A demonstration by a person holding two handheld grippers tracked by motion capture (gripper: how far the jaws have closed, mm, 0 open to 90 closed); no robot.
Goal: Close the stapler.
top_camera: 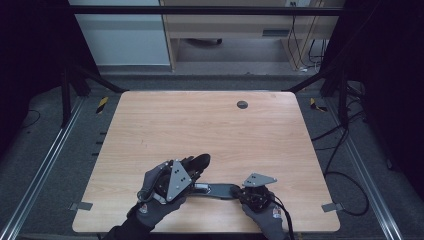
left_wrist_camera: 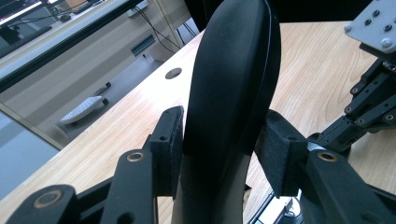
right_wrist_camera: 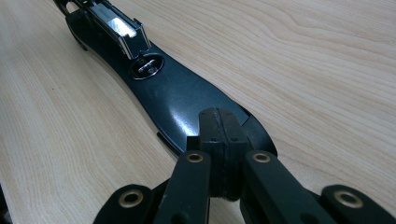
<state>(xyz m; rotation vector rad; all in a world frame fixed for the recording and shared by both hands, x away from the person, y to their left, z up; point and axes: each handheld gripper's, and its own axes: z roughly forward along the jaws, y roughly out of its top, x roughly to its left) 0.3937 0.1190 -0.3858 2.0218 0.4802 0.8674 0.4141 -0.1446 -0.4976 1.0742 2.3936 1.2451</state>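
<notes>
A black stapler lies folded open near the table's front edge. Its flat base rests on the wood, with a metal staple channel at its far end. Its rounded upper arm tilts up off the table, and my left gripper is shut on it, one pad on each side. My right gripper is shut with nothing between its pads. Its joined tips rest on the near end of the base.
The wooden table has a round cable hole near its far edge. Metal rails and cables run along the floor on both sides. A desk stands beyond the table.
</notes>
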